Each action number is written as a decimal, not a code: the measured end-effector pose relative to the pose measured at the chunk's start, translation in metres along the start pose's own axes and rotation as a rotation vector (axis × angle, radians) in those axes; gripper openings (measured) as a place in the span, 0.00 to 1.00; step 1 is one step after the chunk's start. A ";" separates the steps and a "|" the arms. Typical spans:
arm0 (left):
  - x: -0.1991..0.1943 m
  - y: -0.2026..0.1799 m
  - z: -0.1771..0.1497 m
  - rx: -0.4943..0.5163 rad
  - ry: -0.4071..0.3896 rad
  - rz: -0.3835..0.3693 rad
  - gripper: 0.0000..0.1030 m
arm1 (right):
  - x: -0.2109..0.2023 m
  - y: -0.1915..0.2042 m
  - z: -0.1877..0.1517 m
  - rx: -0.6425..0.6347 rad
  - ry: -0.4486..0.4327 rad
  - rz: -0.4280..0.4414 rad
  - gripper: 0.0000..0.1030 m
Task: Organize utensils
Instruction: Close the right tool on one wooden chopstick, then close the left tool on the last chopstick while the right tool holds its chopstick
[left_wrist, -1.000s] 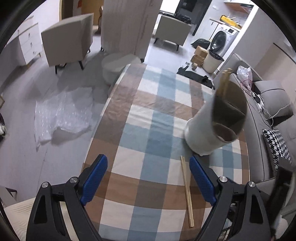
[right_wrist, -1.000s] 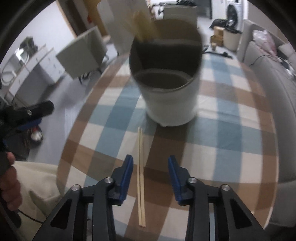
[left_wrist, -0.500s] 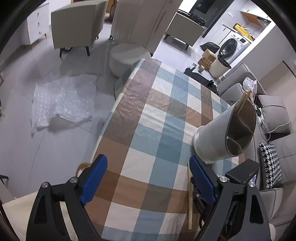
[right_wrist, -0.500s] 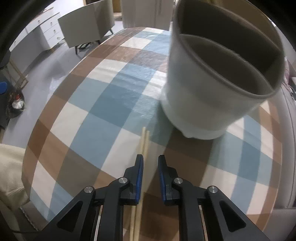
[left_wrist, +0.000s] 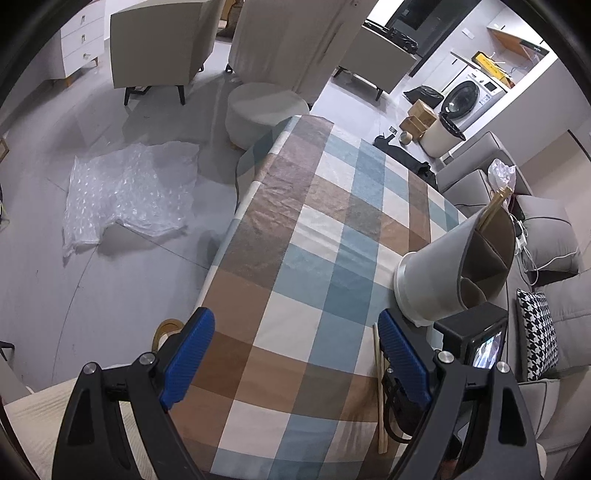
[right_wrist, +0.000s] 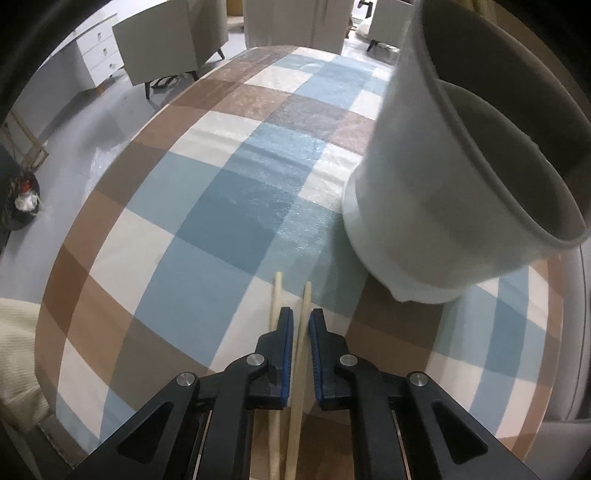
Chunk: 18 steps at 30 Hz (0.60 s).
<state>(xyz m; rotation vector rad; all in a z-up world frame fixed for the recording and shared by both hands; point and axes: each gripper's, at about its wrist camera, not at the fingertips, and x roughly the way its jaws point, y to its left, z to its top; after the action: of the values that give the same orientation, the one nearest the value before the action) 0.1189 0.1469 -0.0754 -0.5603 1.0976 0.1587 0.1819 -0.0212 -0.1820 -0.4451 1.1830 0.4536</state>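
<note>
Nearest in the right wrist view, the right claw (right_wrist: 301, 328) is low over the table (right_wrist: 207, 236), its blue pads narrowed to a slim gap. One chopstick (right_wrist: 300, 354) runs up through that gap; the second chopstick (right_wrist: 274, 314) lies just outside the left pad. Whether the pads already press the inner stick I cannot tell. The step in hand looks like picking up the chopsticks, and only one seems caught. The next move calls for a firm pinch, a lift clear of the cloth, then a swing far and right to the utensil holder (right_wrist: 454, 206), which stands just beyond the stick tips, and a tip-down drop into a compartment. The left claw (left_wrist: 295, 354) hangs wide open and empty over the near table edge. The holder (left_wrist: 436, 277) already has sticks (left_wrist: 495, 206) poking from its far compartment.
</note>
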 end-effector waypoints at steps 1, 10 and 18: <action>0.001 0.000 0.000 -0.002 0.003 0.000 0.84 | 0.000 0.001 0.001 -0.007 -0.001 -0.003 0.09; 0.006 0.006 0.002 -0.005 0.001 0.049 0.84 | -0.005 -0.009 0.006 0.054 -0.036 0.064 0.04; 0.028 -0.008 -0.003 -0.022 0.070 0.077 0.84 | -0.088 -0.057 -0.015 0.200 -0.209 0.171 0.03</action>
<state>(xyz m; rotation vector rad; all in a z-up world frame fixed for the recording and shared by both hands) 0.1323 0.1347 -0.0984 -0.5469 1.1878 0.2198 0.1744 -0.0859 -0.0987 -0.1203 1.0549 0.5105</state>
